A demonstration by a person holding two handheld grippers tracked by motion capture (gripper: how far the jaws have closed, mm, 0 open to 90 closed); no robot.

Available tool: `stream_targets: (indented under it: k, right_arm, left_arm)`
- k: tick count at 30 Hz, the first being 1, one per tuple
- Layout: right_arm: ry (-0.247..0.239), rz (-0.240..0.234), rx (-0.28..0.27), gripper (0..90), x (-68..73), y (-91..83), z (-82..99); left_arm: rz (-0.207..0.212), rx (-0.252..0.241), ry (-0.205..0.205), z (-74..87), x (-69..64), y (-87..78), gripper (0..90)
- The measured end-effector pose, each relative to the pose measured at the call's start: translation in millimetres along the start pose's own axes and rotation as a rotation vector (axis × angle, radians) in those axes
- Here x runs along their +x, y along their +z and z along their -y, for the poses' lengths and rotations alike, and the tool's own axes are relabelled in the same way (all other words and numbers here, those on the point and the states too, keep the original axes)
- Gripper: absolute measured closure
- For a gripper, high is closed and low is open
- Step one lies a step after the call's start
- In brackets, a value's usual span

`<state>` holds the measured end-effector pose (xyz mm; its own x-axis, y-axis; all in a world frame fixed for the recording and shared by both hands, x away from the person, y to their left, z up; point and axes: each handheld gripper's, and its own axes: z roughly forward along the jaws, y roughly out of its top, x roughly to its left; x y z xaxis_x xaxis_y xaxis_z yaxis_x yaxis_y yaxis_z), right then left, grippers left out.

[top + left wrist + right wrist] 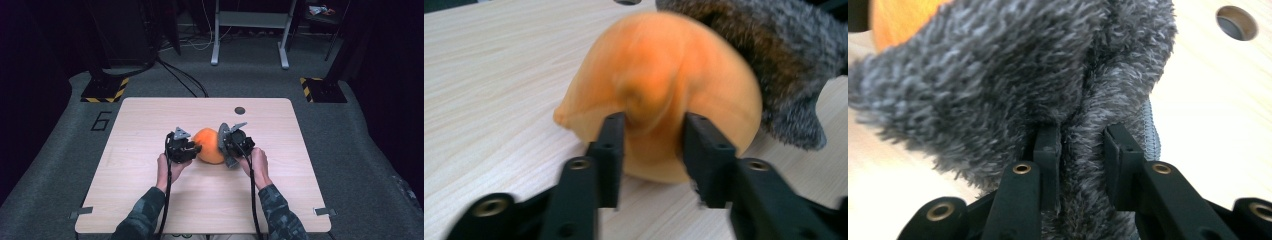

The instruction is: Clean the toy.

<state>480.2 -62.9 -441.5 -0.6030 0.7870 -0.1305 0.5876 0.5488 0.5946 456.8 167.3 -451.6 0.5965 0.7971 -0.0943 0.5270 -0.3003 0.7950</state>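
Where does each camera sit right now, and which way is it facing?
High view: above the person's edge of the table, looking forward and down; both forearms, left gripper and right gripper flank the orange ball.
Left gripper view: on the left gripper, looking along its jaws at the orange ball.
Right gripper view: on the right gripper, jaws pinching the grey fuzzy fabric.
Shared: both gripper views show ball, fabric and the table's round hole.

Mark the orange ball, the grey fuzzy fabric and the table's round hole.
orange ball (659, 65), left gripper view, upper front surface.
grey fuzzy fabric (998, 75), right gripper view, broad fuzzy face.
round hole (239, 110), high view, its centre.
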Motion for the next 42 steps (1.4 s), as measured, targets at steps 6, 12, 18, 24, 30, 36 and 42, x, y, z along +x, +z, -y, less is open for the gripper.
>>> stream_targets:
  k: [6,12,18,24,30,36,42]
  right_arm:
    - [0.019,0.001,-0.003,71.1,-7.3,3.4,0.8]
    - [0.025,-0.008,-0.007,71.2,-10.6,5.6,1.3]
    - [0.030,0.007,-0.004,71.3,-10.0,6.9,1.4]
    - [0.051,0.003,-0.020,71.3,-11.8,5.1,2.0]
    - [0.027,0.035,-0.052,71.1,-14.1,-10.2,-5.4]
    - [-0.010,0.044,-0.108,71.0,-3.6,-34.6,-24.0]
    - [-0.070,0.044,-0.098,70.6,16.0,-28.7,-40.1]
  left_arm:
    - [0.025,0.021,0.001,1.6,6.0,2.7,43.7]
    - [0.049,0.032,0.084,-2.1,-0.6,13.6,41.4]
    - [0.024,0.036,0.141,-3.2,-9.9,21.3,57.3]
    - [-0.002,0.034,0.117,-1.6,-12.2,20.2,80.6]
    - [0.014,0.006,0.047,-1.8,-11.9,10.7,84.5]
    - [0.033,-0.010,0.015,-7.4,-18.4,0.6,84.7]
    - [0.027,-0.001,0.007,-7.3,-17.8,4.5,84.5]
